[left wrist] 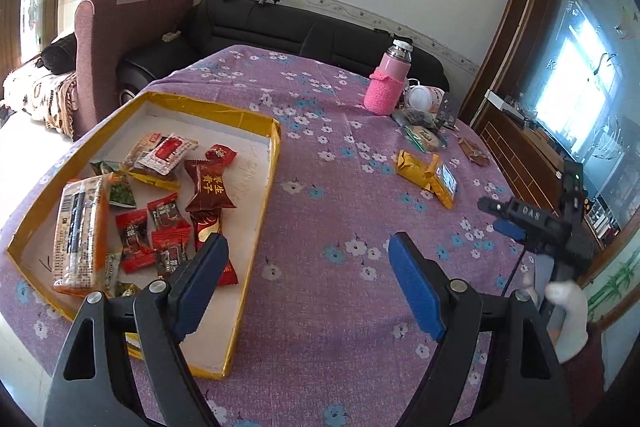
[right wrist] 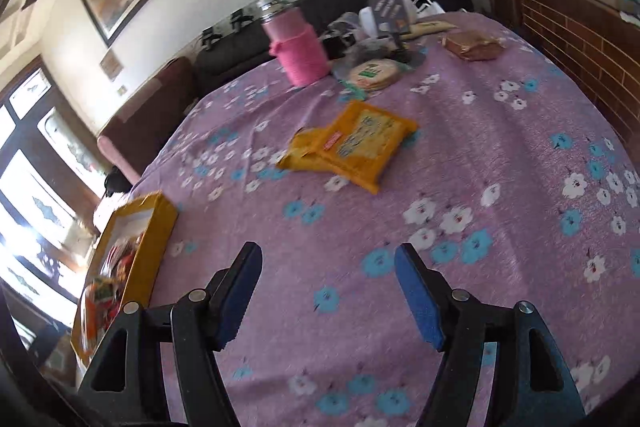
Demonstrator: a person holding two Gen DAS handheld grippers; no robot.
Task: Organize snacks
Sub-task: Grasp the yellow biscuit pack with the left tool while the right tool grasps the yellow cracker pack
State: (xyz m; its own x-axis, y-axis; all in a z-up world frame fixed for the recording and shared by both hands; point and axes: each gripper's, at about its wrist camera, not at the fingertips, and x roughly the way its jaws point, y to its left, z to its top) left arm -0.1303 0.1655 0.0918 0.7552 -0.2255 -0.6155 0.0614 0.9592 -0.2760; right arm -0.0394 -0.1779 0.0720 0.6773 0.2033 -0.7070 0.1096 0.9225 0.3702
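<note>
A yellow-rimmed shallow box [left wrist: 276, 147] on the left of the table holds several snack packets, among them a long orange pack [left wrist: 80, 231] and a brown candy [left wrist: 210, 187]. It shows in the right wrist view [right wrist: 156, 227] too. A yellow snack packet [left wrist: 430, 173] lies on the purple flowered cloth, also in the right wrist view [right wrist: 352, 143]. My left gripper [left wrist: 306, 247] is open and empty over the box's right edge. My right gripper [right wrist: 328, 255] is open and empty above the cloth; it shows in the left wrist view [left wrist: 500, 211].
A pink flask [left wrist: 386, 83] [right wrist: 300, 47] stands at the far side. Beside it lie a round green-labelled pack [right wrist: 374, 73], a brown packet [right wrist: 472, 45] and white clutter [left wrist: 420, 97]. A black sofa [left wrist: 280, 27] lies behind the table, a wooden cabinet [left wrist: 520, 147] to the right.
</note>
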